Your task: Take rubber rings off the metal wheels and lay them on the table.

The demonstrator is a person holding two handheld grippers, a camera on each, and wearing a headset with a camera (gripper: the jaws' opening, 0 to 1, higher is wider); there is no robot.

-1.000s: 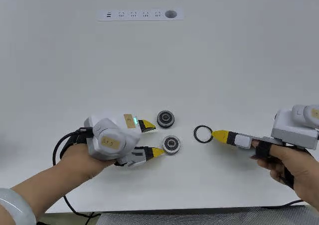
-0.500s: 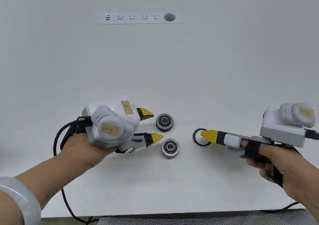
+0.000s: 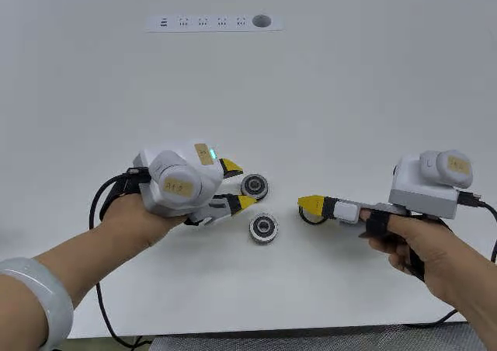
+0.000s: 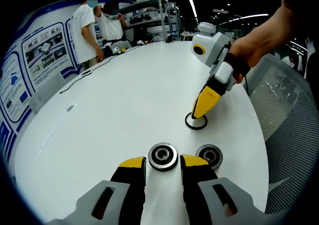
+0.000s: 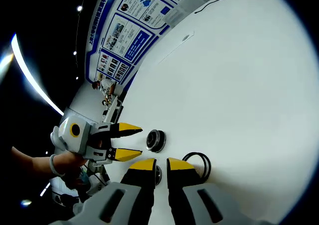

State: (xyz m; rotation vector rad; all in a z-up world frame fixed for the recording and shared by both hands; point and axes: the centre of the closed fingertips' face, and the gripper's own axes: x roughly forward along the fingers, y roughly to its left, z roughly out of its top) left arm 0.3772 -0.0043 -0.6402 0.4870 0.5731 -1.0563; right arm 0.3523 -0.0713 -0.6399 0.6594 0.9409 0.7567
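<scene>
1. Left tongs (image 3: 238, 185) are open, with the yellow tips spread and nothing between them. They sit low over the white desk (image 3: 349, 95), and the far wheel (image 3: 254, 185) lies just ahead of the gap. In the left gripper view that wheel sits centred between my two tips, not yet pinched.
2. My right tongs (image 3: 311, 203) are drawn almost together, with only a sliver between the tips, and they grip nothing. Their point is over the loose rubber ring (image 4: 197, 128), which lies flat on the desk to the right of both wheels. I cannot tell whether the point touches the ring.
3. A second ago my left tongs were at the near wheel (image 3: 263, 228), with the lower tip against it. They have since swung away to the far wheel, and the near wheel now sits alone just beside it.
4. A second ago the ring lay clear beyond my right tip. Now the tip covers part of it in the head view.
5. One ring is already down on the desk, so that part of the job looks finished. I judge the left tongs are lining up to steady the far wheel for the next ring.
6. Both wheels show a dark outer band. I cannot tell which of them still wears its rubber.
7. Next, I think the left tongs should close on the far wheel, while the right tongs leave the loose ring and open.
</scene>
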